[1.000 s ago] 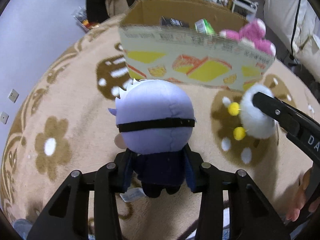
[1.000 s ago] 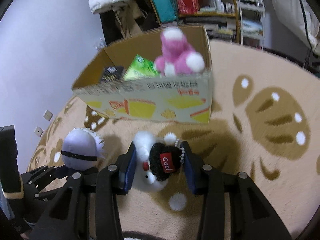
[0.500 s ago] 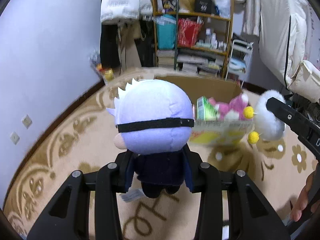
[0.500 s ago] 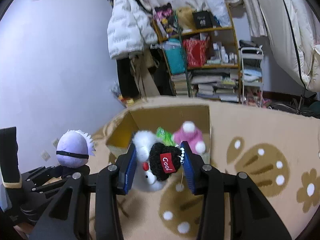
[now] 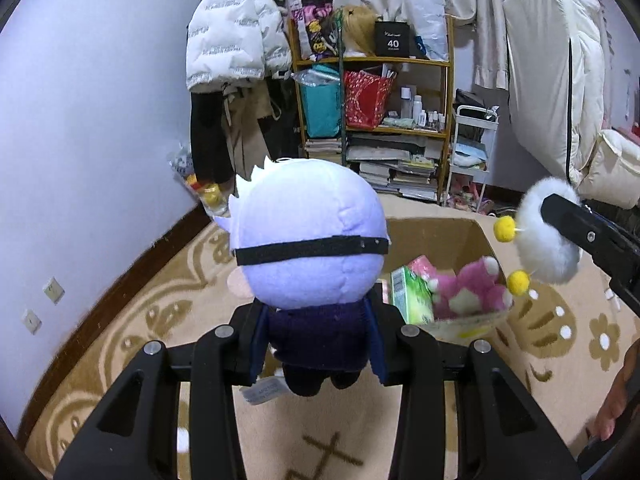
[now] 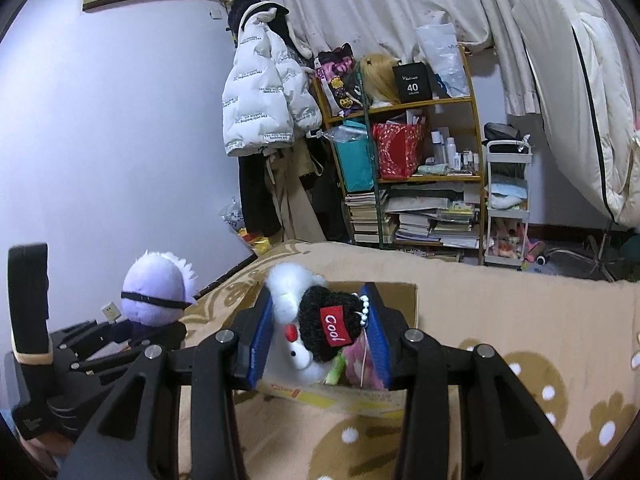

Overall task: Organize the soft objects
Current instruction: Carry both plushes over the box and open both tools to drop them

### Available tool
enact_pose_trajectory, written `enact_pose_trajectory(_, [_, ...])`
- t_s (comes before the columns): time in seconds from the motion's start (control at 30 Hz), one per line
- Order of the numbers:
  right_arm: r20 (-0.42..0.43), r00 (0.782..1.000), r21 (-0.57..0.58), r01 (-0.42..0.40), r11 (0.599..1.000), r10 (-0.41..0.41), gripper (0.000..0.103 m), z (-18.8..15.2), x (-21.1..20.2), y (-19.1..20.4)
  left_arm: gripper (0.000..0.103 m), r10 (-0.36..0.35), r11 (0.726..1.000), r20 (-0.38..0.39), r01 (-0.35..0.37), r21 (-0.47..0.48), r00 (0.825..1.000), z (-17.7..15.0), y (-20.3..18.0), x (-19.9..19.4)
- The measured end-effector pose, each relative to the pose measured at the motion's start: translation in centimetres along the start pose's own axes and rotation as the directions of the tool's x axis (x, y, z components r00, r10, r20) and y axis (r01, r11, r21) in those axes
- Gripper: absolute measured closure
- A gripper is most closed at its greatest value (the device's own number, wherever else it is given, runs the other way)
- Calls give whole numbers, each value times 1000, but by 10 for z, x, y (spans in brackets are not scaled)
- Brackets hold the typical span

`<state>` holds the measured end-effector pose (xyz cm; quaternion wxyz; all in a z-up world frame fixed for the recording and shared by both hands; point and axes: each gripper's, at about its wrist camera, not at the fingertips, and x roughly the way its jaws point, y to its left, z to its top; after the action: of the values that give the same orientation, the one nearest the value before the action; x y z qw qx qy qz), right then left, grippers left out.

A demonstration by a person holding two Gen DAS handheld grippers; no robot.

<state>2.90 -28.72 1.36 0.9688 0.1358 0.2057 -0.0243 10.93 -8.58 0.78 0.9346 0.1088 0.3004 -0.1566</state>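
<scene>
My left gripper [image 5: 318,336] is shut on a plush doll [image 5: 308,248] with a lilac head, black blindfold and dark blue body, held in the air just short of an open cardboard box [image 5: 452,236]. My right gripper [image 6: 320,334] is shut on a white fluffy plush [image 6: 294,300] with a black knit "Cool" hat, held over the box's near edge [image 6: 340,396]. The box holds a pink plush [image 5: 472,288] and a green packet [image 5: 410,296]. The white plush also shows at the right of the left wrist view [image 5: 548,240], and the lilac doll at the left of the right wrist view [image 6: 154,294].
The box stands on a beige carpet [image 6: 500,320] with brown flower patterns. Behind it are a cluttered wooden shelf [image 6: 412,168], a white trolley [image 6: 508,208], a hanging white jacket [image 6: 264,88] and a lilac wall [image 5: 100,120] on the left.
Both grippers have risen off the carpet with their plush toys and now hang above and near the box. The views have tilted up to show the room.
</scene>
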Motion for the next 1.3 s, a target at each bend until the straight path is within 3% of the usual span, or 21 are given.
enact_pose_trajectory(0.37, [-13,1000,-73,13,997,-13,58,9,40,-3,64,-3,999,22,2,39,1000,19,-1,38])
enact_pose_trajectory(0.73, [-89,996,-88,-11,996,3,57,-11,81,-10,59,-55,998,-59,55,4,997,7,-5,82])
enact_pose_trajectory(0.87, [-131,991,-49,-22,999,16,56,-20,96,-23,50,-49,999,-91,49,-4,995,0,-4,95])
enact_pose_trajectory(1.0, [-162,985,31,-49,998,54,56,-26,105,-38,50,-68,997,-101,64,-37,993,-2,0,98])
enact_pose_trajectory(1.17, [-163,985,82,-47,996,60,50,-25,105,-48,36,-33,999,-108,31,-25,994,-3,4,95])
enact_pose_trajectory(1.3, [-171,982,116,-58,992,77,50,-24,100,-52,35,-25,999,-132,20,-36,991,-5,7,91])
